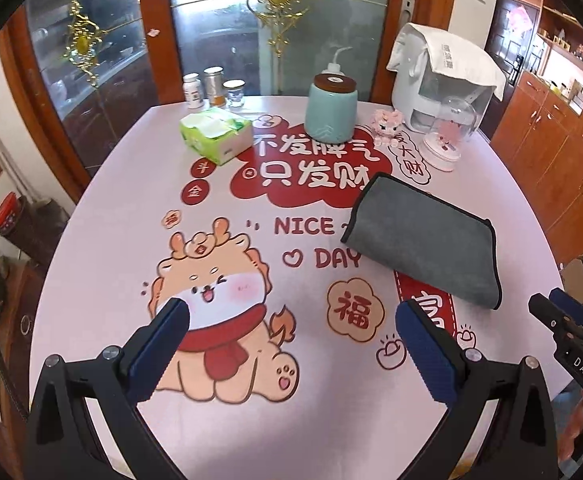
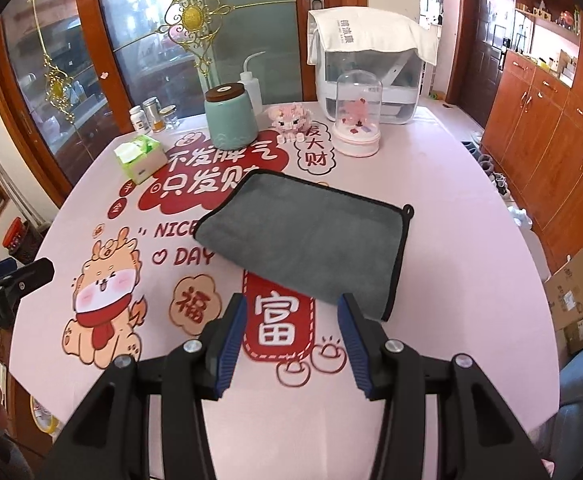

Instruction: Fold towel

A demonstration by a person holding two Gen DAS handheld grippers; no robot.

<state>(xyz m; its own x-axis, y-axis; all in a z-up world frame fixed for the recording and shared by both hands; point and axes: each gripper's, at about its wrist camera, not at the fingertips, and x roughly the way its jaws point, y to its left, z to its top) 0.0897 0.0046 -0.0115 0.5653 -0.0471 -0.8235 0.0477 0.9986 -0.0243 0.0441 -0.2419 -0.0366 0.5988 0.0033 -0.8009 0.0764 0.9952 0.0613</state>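
A grey towel (image 1: 423, 236) with black edging lies folded flat on the pink printed tablecloth (image 1: 131, 216). It also shows in the right wrist view (image 2: 311, 240), with a small hanging loop at its far right corner. My left gripper (image 1: 291, 316) is open and empty, above the cartoon dragon print, left of and nearer than the towel. My right gripper (image 2: 293, 308) is open and empty, just short of the towel's near edge; it shows at the right edge of the left wrist view (image 1: 563, 312).
At the table's back stand a green tissue box (image 1: 215, 134), a teal jar (image 1: 331, 108), small bottles (image 1: 211, 88), a pink brick figure (image 1: 387, 124), a glass dome ornament (image 1: 447, 136) and a white appliance (image 1: 439, 76). Wooden cabinets (image 2: 551, 128) and cardboard boxes (image 2: 575, 296) are on the right.
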